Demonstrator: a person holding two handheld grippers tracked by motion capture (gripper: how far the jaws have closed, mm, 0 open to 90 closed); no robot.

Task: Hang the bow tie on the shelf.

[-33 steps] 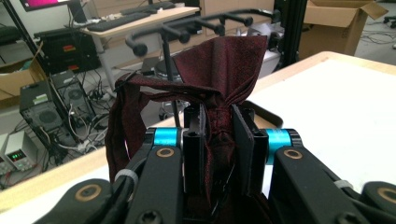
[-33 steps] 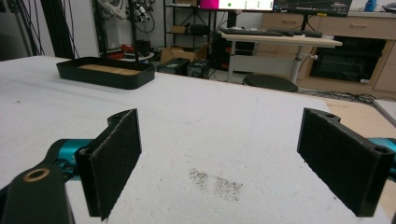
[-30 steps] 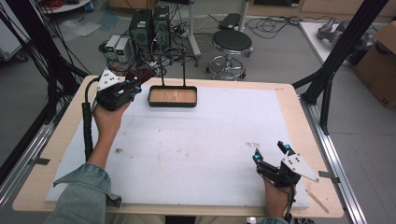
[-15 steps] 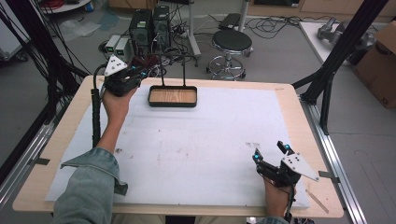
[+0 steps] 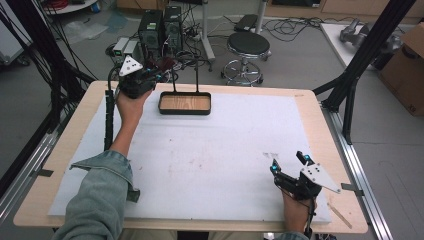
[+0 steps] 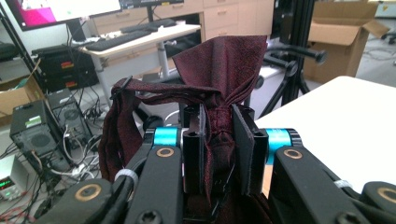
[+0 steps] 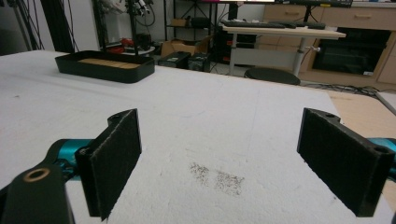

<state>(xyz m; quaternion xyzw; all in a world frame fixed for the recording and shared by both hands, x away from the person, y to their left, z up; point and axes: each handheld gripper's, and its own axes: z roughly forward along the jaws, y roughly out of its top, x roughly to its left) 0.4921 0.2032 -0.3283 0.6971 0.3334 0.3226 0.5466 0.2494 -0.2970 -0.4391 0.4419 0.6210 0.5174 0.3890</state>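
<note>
A dark red patterned cloth (image 6: pixel 219 84) is clamped between the jaws of the left hand-held gripper (image 6: pixel 218 144), bunched into a narrow neck at the pads, with a flap standing above them and a loop hanging to one side. In the high view this left hand-held gripper (image 5: pixel 159 75) is held just beside the left end of the black tray (image 5: pixel 184 103), past the far edge of the desk (image 5: pixel 60 145). The step in hand is judged to be carrying the cloth towards that tray, whose wooden bottom is bare. The squeeze is best kept firm on the bunched neck, and the hanging loop is best lifted clear of the tray's rim and of the two thin black rods (image 5: pixel 196 75) rising behind the tray, so that nothing snags. The right hand-held gripper (image 5: pixel 290 164) is rested well apart from the tray, near the front right of the desk, its jaws wide apart with nothing between them. The desk is covered by a white sheet (image 5: pixel 215 150) with a faint grey smudge (image 7: pixel 217 176). Beyond the tray, a round stool (image 5: pixel 248 46), computer towers (image 5: pixel 160 27) and loose cables are seen on a grey floor.
</note>
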